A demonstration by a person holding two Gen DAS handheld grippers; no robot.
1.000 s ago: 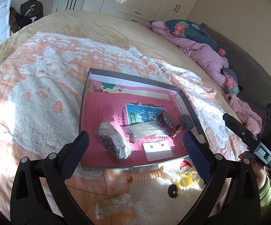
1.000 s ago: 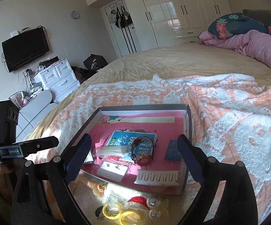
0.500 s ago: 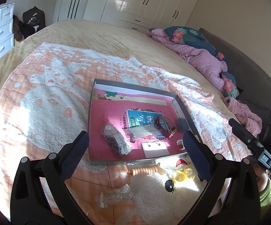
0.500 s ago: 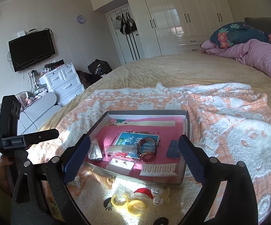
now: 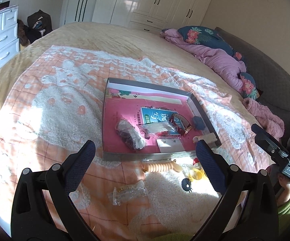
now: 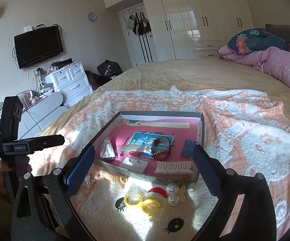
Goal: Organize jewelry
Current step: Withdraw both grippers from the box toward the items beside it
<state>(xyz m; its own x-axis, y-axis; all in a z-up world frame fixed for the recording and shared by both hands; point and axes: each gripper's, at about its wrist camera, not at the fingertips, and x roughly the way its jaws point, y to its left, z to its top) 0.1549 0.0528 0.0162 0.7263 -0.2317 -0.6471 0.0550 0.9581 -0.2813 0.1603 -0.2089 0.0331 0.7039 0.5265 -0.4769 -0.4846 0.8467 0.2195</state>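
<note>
- Left wrist view: the left gripper is spread wide with nothing between its dark, textured pads, hanging above the orange-and-white fleece blanket on the bed.
- The shallow grey box with its pink lining lies straight ahead of it, its long side running across the view. Inside are a watch, a crinkly clear packet and a small white earring card.
- Loose pieces lie outside the box, between it and the gripper: a ribbed peach coil, a clear bag and yellow plastic rings.
- Right wrist view: the right gripper has just been opening and stands wide apart, holding nothing.
- Yellow rings, two glossy pearl beads and a red piece lie right below it on the fluffy blanket, just in front of the box.
- By my reading, the right gripper is nearer these pieces; the peach coil and the bag suit the left.
</note>
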